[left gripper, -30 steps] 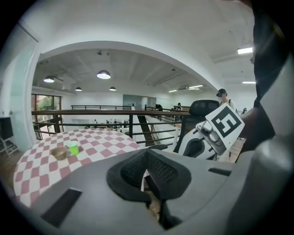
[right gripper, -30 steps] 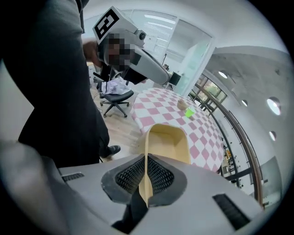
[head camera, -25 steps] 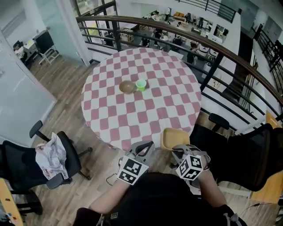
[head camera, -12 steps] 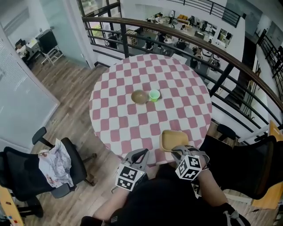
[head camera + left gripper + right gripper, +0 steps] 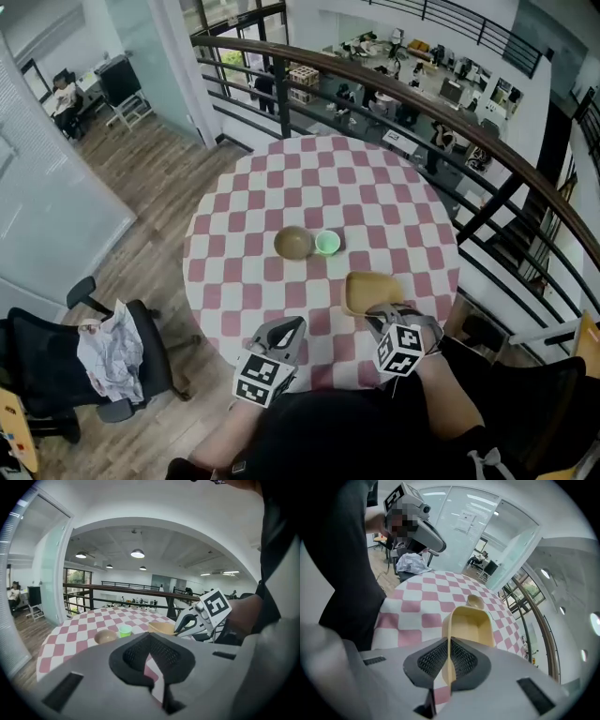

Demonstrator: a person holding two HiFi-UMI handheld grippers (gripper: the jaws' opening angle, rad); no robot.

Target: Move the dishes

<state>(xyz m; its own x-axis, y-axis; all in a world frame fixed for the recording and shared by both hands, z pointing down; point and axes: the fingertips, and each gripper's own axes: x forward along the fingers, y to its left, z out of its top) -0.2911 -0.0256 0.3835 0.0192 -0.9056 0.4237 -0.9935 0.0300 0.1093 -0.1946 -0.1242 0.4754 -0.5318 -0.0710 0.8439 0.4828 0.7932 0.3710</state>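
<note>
A round table (image 5: 234, 281) with a pink and white checked cloth carries a brown bowl (image 5: 293, 243) and a small green cup (image 5: 327, 243) side by side near its middle. My right gripper (image 5: 377, 313) is shut on the near rim of a yellow square dish (image 5: 371, 290), which hangs over the table's near right part. In the right gripper view the dish's (image 5: 469, 626) rim is pinched between the pads at my right gripper (image 5: 449, 660). My left gripper (image 5: 288, 326) is shut and empty over the table's near edge. The left gripper view shows bowl (image 5: 106, 636), cup (image 5: 125, 630) and dish (image 5: 161, 628) ahead.
A dark curved railing (image 5: 412, 98) runs behind the table, with a lower floor beyond it. A black office chair (image 5: 56, 361) with a crumpled cloth (image 5: 111, 349) stands at the left on the wooden floor. A glass partition (image 5: 47, 197) stands at the far left.
Both grippers have come forward over the table's near edge, and the yellow dish went with the right one from beside the table to above it. Bowl and cup have not moved.
</note>
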